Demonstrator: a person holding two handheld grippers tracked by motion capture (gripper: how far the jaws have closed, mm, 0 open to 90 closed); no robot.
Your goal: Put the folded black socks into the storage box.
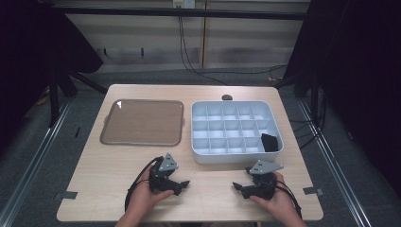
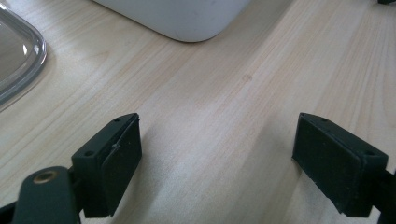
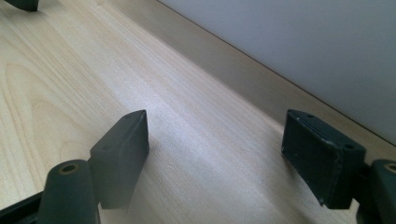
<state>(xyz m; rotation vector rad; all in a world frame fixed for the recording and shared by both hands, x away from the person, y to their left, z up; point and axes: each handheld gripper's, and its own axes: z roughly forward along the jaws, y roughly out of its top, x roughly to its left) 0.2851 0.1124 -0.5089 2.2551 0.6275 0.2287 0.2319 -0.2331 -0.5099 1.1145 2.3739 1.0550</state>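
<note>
Both the left gripper [image 1: 182, 183] and right gripper [image 1: 238, 187] are resting wide open and empty on the worktop [image 1: 94, 179], nothing seemingly started, a dark item [image 1: 269, 142] sitting in the divided bin [image 1: 236, 153], the tray [image 1: 142, 141] lying bare.

A white divided box [image 1: 236, 126] sits on the right of the bench, with a black object [image 1: 269, 142] in its near-right compartment. A clear empty tray [image 1: 143, 122] lies just left.
</note>
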